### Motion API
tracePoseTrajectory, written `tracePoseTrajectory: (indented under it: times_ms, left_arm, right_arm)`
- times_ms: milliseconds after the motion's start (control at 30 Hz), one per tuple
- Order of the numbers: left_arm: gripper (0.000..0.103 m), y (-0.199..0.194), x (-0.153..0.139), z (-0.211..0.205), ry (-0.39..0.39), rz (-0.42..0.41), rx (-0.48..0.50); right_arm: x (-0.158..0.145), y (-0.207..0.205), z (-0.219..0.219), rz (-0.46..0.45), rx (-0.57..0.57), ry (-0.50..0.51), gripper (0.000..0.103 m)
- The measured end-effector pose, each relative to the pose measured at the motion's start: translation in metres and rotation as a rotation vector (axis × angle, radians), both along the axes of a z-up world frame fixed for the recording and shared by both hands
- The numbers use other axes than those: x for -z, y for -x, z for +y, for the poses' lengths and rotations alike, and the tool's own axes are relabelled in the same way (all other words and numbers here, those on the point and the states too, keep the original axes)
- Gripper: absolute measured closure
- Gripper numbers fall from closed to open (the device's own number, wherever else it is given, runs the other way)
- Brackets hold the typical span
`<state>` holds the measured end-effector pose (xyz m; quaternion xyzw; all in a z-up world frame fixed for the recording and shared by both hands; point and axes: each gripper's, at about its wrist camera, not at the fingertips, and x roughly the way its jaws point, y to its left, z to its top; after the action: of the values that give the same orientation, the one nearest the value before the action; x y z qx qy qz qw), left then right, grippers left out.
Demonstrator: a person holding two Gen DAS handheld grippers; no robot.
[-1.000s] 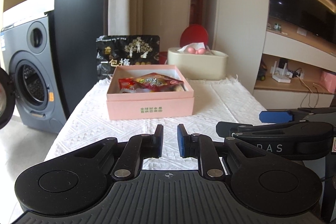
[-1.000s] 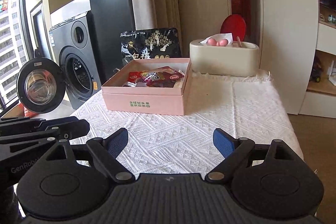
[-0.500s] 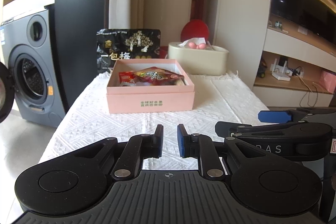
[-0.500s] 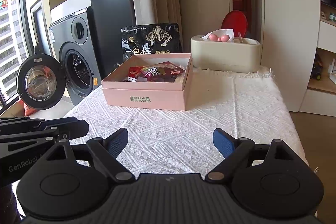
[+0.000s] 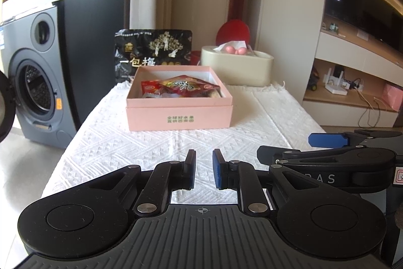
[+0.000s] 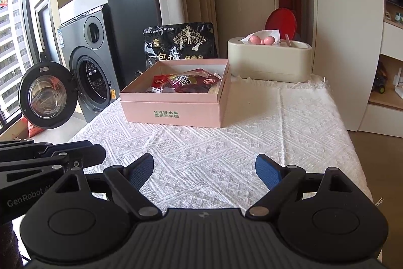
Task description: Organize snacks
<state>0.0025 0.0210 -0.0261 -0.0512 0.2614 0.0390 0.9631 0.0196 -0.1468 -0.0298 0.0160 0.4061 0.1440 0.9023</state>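
Observation:
An open pink box (image 5: 178, 115) (image 6: 173, 112) stands on the white tablecloth (image 5: 264, 122) (image 6: 277, 130), with red snack packets (image 5: 186, 87) (image 6: 186, 82) inside. A black snack bag (image 5: 151, 49) (image 6: 181, 42) stands upright just behind it. My left gripper (image 5: 203, 160) hovers over the near end of the table, shut with nothing between its pads; it also shows at the left edge of the right wrist view (image 6: 63, 153). My right gripper (image 6: 204, 163) is beside it, jaws wide open and empty, well short of the box.
A cream tissue box (image 5: 236, 67) (image 6: 269, 62) with pink balls on top sits at the back right of the table, with a red disc (image 6: 280, 22) behind it. A washing machine (image 6: 88, 67) with its door swung open stands left of the table. Shelves lie to the right.

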Motion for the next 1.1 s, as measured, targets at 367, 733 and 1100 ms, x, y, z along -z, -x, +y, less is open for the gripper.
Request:
tracePoseTrajectory:
  times_ms: [367, 733, 1100]
  left_arm:
    - [0.085, -0.0009, 0.0029, -0.0003, 0.001, 0.01, -0.003]
    - [0.085, -0.0008, 0.004, -0.0002, 0.007, 0.021, -0.006]
    - [0.085, -0.0024, 0.0067, 0.0001, 0.009, 0.027, -0.009]
  right_arm:
    - [-0.0015, 0.0018, -0.0003, -0.003, 0.0, -0.004, 0.014]
    - [-0.0012, 0.003, -0.0015, 0.008, 0.002, -0.013, 0.014]
    - [0.0041, 0.0033, 0.0002, 0.02, 0.006, -0.011, 0.014]
